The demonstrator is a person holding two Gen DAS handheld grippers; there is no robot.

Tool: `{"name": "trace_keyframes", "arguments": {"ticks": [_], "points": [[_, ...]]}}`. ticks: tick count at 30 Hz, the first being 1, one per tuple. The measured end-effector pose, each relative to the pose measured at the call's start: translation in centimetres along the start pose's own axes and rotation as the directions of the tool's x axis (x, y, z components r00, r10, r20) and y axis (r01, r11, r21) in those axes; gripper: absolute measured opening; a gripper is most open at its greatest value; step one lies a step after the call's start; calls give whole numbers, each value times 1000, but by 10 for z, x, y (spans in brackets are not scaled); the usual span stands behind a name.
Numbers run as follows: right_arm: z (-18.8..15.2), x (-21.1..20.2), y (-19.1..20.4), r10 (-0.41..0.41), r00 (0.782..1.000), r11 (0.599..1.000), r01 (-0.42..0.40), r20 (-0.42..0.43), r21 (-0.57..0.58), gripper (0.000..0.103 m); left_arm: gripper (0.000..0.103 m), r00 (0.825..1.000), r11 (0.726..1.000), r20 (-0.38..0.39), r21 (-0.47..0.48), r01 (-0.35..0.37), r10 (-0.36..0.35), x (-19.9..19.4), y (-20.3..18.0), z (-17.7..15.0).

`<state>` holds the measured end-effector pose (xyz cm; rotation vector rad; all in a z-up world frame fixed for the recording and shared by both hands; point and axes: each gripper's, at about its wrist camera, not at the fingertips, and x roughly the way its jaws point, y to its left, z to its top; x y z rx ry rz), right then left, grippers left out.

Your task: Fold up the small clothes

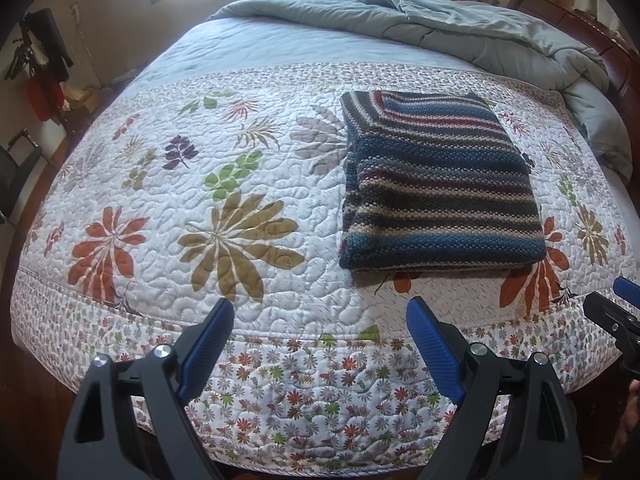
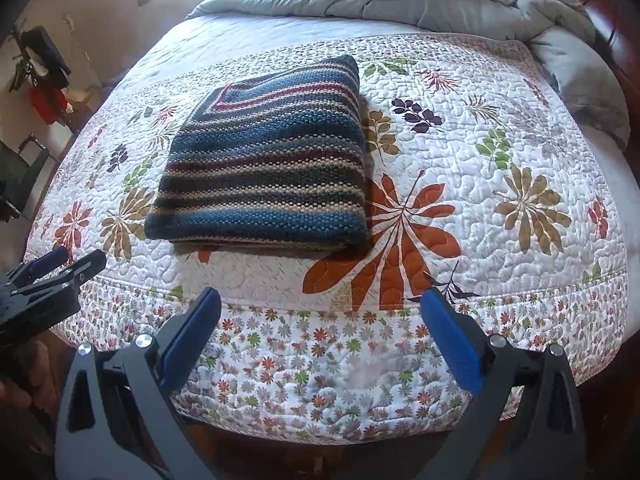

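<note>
A striped knit sweater (image 1: pixel 436 184) in blue, maroon, cream and dark bands lies folded into a flat rectangle on the floral quilt (image 1: pixel 224 208); it also shows in the right wrist view (image 2: pixel 264 168). My left gripper (image 1: pixel 320 312) is open and empty, hanging over the bed's near edge, short of the sweater and to its left. My right gripper (image 2: pixel 320 300) is open and empty over the near edge, short of the sweater and to its right. Each gripper shows at the edge of the other's view: the right one (image 1: pixel 612 312), the left one (image 2: pixel 52 276).
A crumpled grey-blue comforter (image 1: pixel 460 28) is heaped at the far end of the bed, against a dark wooden headboard (image 1: pixel 560 12). Clothes hang on the wall at the left (image 1: pixel 40 64). A dark chair (image 1: pixel 16 168) stands left of the bed.
</note>
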<state>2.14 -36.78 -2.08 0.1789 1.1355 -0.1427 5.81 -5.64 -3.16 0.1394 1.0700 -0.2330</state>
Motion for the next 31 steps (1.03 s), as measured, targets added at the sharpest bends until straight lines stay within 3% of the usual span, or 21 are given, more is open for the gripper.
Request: {"name": "trace_keyframes", "arguments": {"ticks": [31], "points": [[-3,9,2,6,1000,1000,-6,-21,6,99,88,1000,1000,-11,-7,27,-27,-1,-4,0]]}}
